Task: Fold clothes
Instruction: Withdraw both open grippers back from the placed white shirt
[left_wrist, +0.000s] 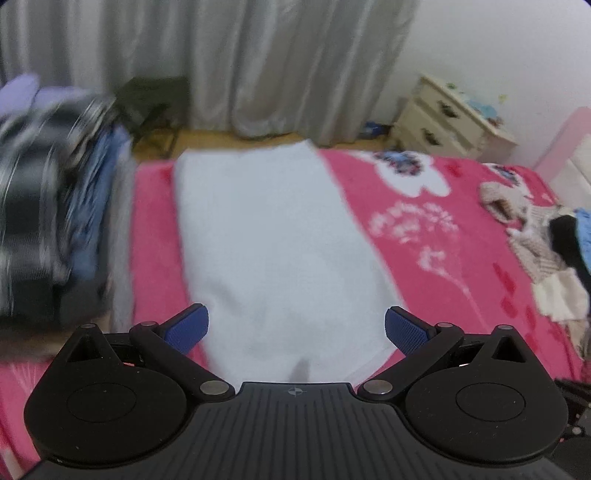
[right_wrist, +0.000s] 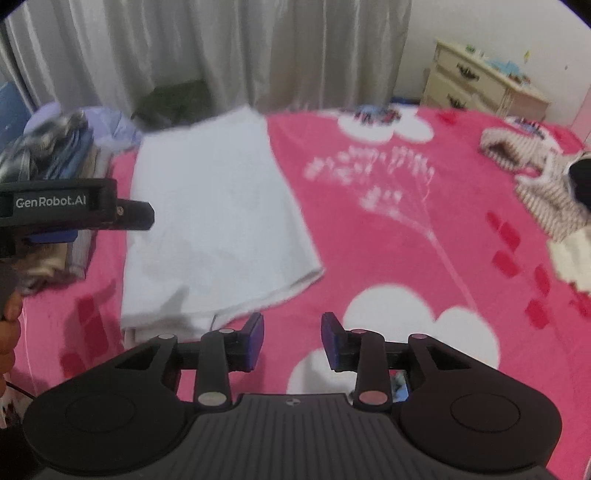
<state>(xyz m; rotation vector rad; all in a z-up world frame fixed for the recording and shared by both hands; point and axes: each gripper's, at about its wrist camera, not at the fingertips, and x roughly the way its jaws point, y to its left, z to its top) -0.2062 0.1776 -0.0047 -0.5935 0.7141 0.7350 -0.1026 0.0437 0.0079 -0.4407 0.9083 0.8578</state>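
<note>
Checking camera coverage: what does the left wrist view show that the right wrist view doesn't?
Left wrist only: the left tool from behind, open and empty over the white folded garment.

Right wrist only: the right tool, open with nothing between its pads; the left tool's body from the side; part of a hand at the left edge.

Both: the garment on the pink blanket, the folded stack, the unfolded heap, grey curtains, cream dresser.
</note>
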